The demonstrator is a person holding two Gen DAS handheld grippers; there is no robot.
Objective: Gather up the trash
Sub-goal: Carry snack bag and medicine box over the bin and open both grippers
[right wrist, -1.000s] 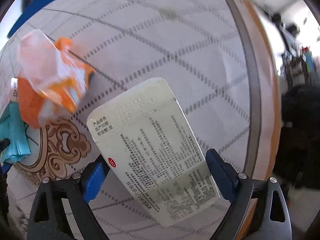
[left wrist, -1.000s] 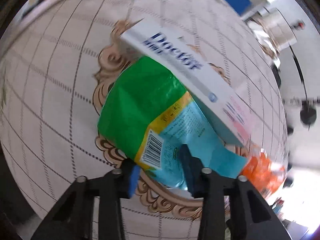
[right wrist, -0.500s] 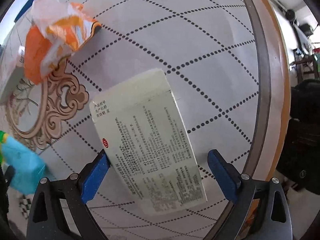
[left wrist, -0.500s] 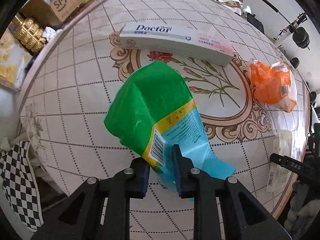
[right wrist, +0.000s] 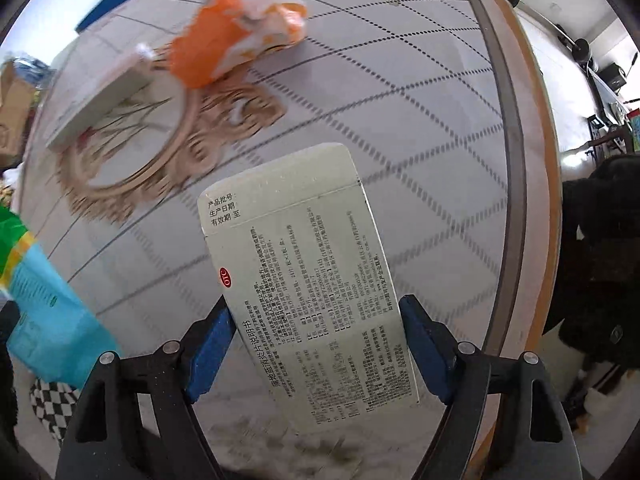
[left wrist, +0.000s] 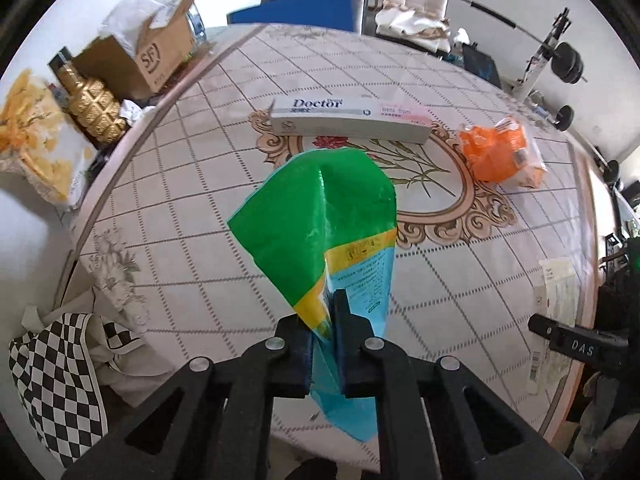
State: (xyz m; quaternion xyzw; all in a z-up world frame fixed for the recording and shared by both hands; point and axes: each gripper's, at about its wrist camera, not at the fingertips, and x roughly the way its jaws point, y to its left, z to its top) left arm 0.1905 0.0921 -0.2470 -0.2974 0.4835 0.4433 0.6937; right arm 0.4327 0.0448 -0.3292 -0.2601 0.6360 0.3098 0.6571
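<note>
My left gripper (left wrist: 326,316) is shut on the green and blue plastic wrapper (left wrist: 324,216) and holds it lifted above the table; the wrapper also shows at the left of the right wrist view (right wrist: 40,308). My right gripper (right wrist: 316,320) has its blue pads at both sides of a flat grey medicine box (right wrist: 308,280) with printed text; the box looks lifted off the table. A long white "Doctor" toothpaste box (left wrist: 352,120) and a crumpled orange wrapper (left wrist: 500,148) lie on the table farther away.
The round table (left wrist: 192,184) has a white patterned cloth and a wooden rim (right wrist: 532,160). A cardboard box (left wrist: 140,56), a gold bottle (left wrist: 94,108) and a snack bag (left wrist: 36,148) stand beyond its left edge. A checkered bag (left wrist: 56,376) hangs below left.
My left gripper has lifted the green wrapper higher and pulled back from the table. My right gripper has closed in on the grey medicine box, and the view has shifted.
</note>
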